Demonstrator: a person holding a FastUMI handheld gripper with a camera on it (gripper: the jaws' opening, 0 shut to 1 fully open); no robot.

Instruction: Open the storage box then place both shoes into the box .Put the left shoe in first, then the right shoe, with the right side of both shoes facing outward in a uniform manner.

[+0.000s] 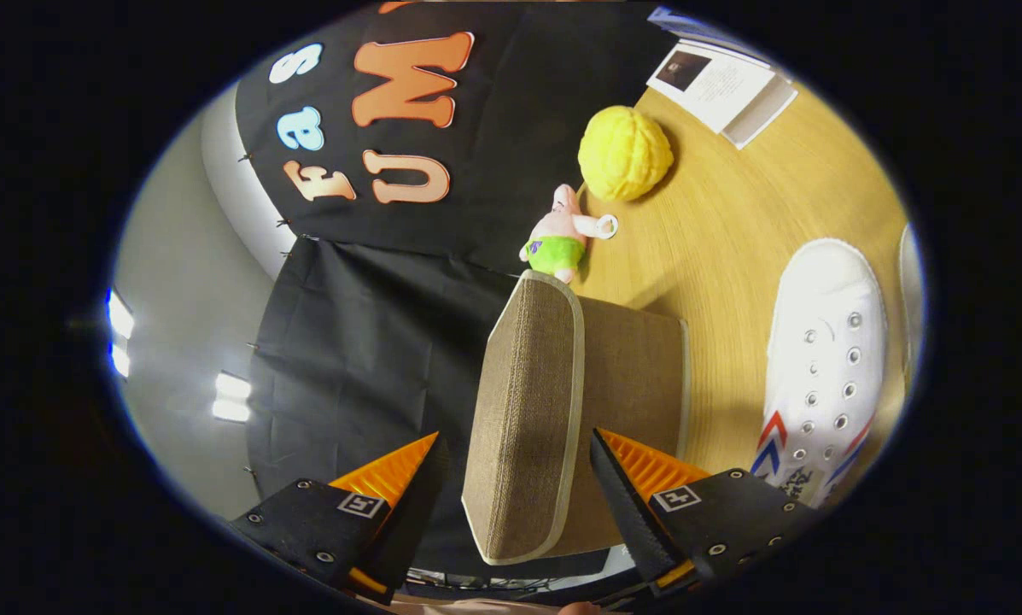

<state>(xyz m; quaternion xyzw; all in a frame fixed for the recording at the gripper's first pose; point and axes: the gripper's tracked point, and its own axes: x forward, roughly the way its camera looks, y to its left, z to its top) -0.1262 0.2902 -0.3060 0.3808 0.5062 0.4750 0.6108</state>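
1. Gripper view: the picture is rolled sideways, so the wooden table [715, 256] runs up one side and the black cloth wall [365, 359] fills the other.
2. The gripper [515, 453] has its two fingers spread apart, one on each side of the storage box's lid [523, 410]. Neither finger clearly presses on it; a gap shows at both sides.
3. The lid is a brown woven-fabric panel with pale edging, seen nearly edge-on and standing between the fingers. The brown storage box [634, 376] itself sits just behind it, resting on the table.
4. Beside the box on the table lies a white shoe [822, 359] with metal eyelets and red and blue stripes near its lower part. The pale edge of a second thing shows just beyond it; what it is cannot be told.
5. Beyond the box, near the wall, lies a small pink plush toy [557, 235] in green shorts.
6. Just past the toy sits a round yellow knobbly ball [624, 154].
7. Farther along the table lies a white booklet [720, 81].
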